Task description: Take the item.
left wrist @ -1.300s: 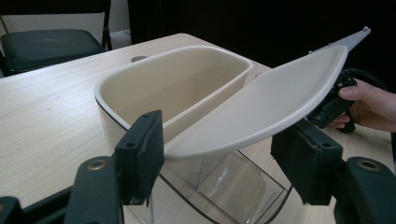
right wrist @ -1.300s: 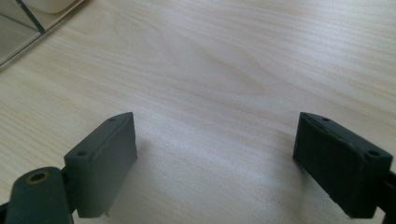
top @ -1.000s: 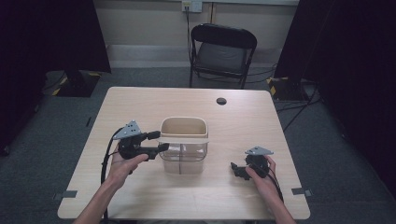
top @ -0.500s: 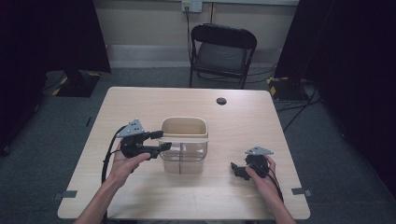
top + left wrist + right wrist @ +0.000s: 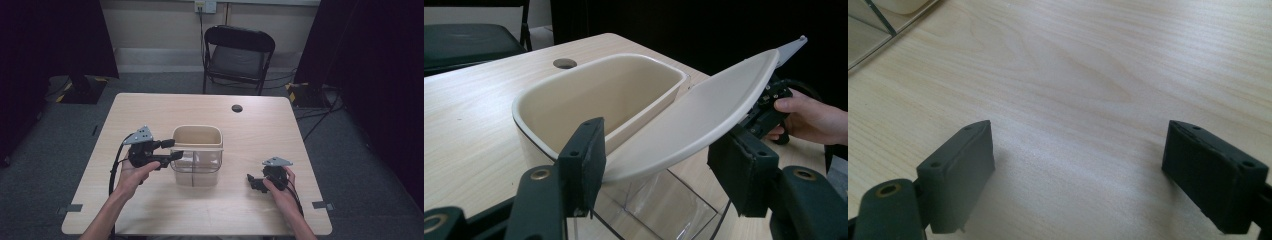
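Your left gripper [image 5: 664,175] has its jaws spread wide on either side of the near edge of a cream lid flap [image 5: 694,117], and neither pad is pressing on it, so nothing is gripped. The flap stands tilted up from the clear bin [image 5: 196,162], hinged along the middle, with its far end raised toward your other hand. Beside it the cream inner tub [image 5: 609,97] sits open in the bin's top. The bin stands at the middle of the table [image 5: 150,107], just right of your left gripper [image 5: 161,150] in the high view.

As for progress, the lid looks part-way swung: one half is lifted, but it is neither laid flat shut nor fully thrown back. What is left seems to be taking hold of the flap's edge and carrying it the rest of the way.

Your left hand [image 5: 135,172] holds its tool level, jaws pointing right at the bin's rim, forearm coming in from the table's near edge. Your right gripper [image 5: 1093,170] rests low over bare wood, jaws wide apart and empty, well apart from the bin, with your right hand [image 5: 280,187] near the table's front right.
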